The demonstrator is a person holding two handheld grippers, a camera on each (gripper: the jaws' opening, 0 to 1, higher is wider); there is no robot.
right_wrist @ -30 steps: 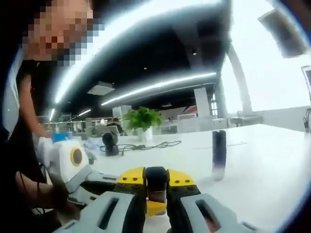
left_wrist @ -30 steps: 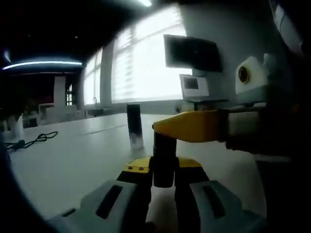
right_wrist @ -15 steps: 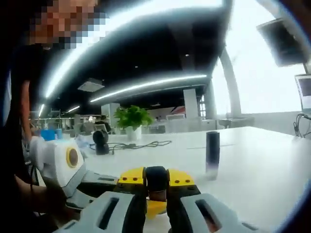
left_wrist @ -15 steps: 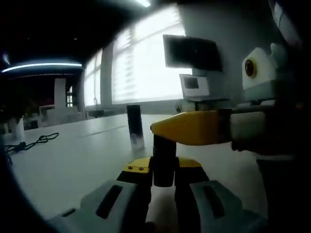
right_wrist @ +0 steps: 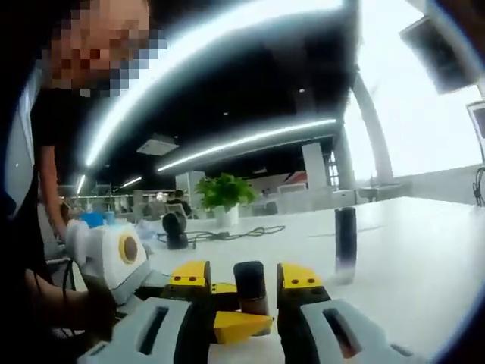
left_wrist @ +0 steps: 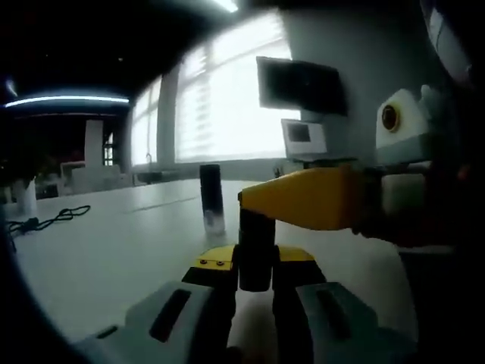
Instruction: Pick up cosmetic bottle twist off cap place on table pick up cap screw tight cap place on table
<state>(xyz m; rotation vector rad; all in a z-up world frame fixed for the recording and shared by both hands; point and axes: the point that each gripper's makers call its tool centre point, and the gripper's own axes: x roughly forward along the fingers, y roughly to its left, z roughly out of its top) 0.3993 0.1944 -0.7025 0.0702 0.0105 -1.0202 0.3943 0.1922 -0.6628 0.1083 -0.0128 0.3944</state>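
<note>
Smooth matt white table (left_wrist: pixel 114 250); glossy dark bottle (left_wrist: pixel 211 199) with a frosted clear base

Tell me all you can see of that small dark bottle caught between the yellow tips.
The cosmetic bottle is a small, dark, upright cylinder, its material hard to tell in the dim light. The left hand-held gripper clamps its lower body between yellow-tipped jaws. The right hand-held gripper has its jaws parted on either side of the bottle's rounded top, with gaps showing. It is held above the white table, where a taller dark bottle stands apart.
</note>
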